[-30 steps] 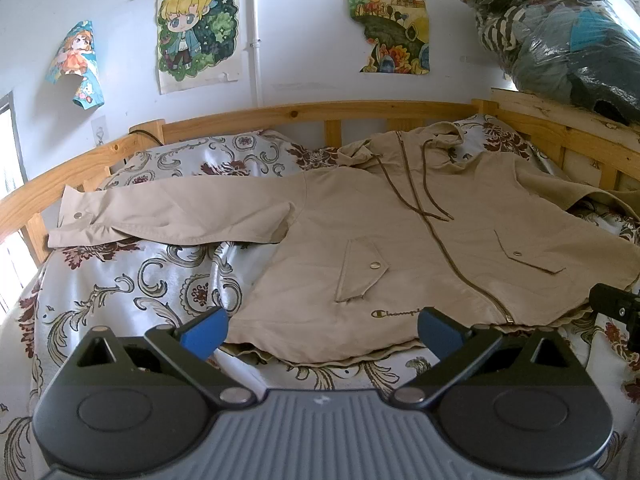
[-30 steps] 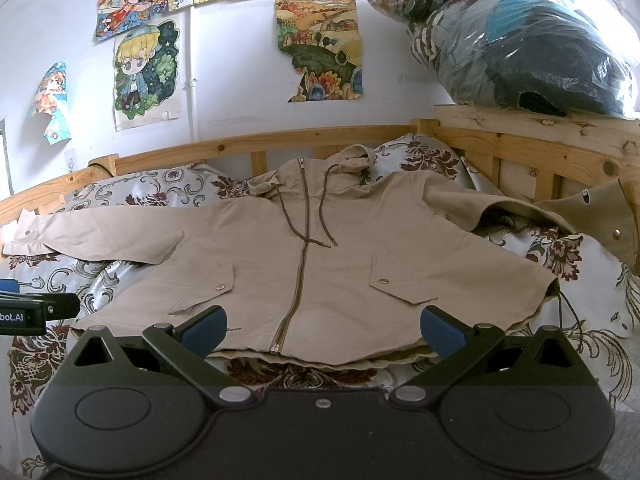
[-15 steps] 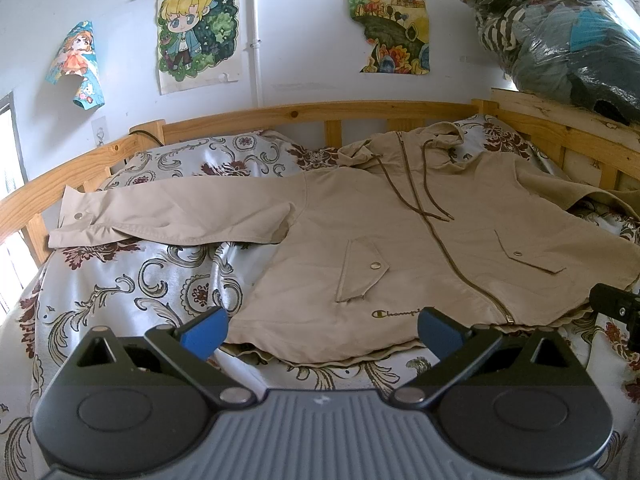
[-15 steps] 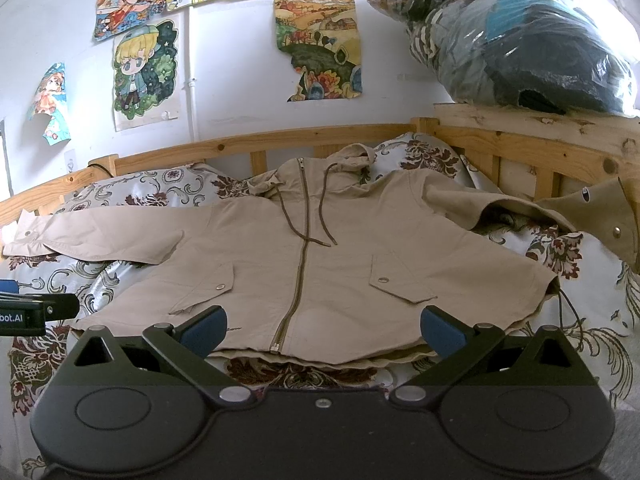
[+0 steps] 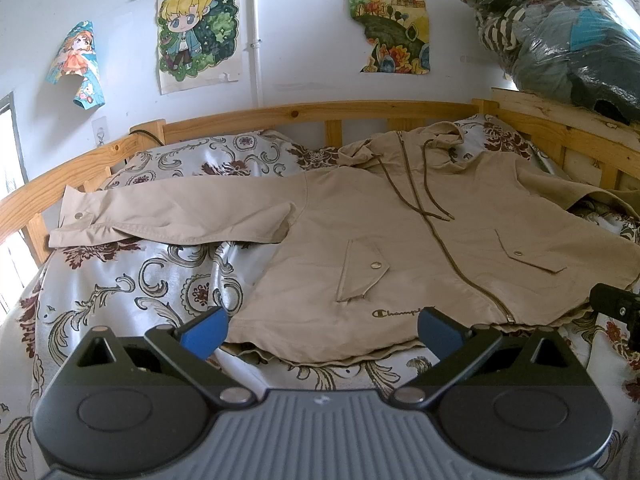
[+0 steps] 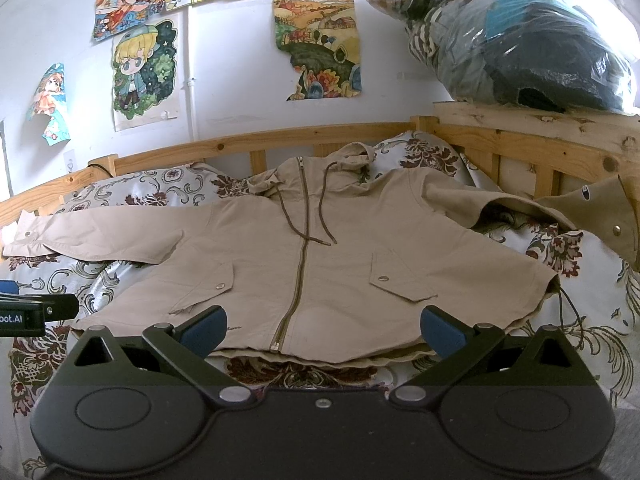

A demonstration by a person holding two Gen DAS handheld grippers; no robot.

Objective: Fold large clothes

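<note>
Nothing has moved since a second ago. My left gripper (image 5: 322, 330) and right gripper (image 6: 323, 330) hang released, empty, at the jacket's (image 6: 320, 264) near hem. The jacket lies flat, zipped, on the bedspread (image 5: 132, 280), sleeves out left and right.

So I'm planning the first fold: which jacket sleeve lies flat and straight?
The sleeve stretched toward the left bed rail; the other sleeve humps up and drapes over the right rail.

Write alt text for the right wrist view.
A beige zipped jacket lies front-up, sleeves spread, on a floral bedspread. The open right gripper hovers at its hem, holding nothing; posters hang on the wall behind.
</note>
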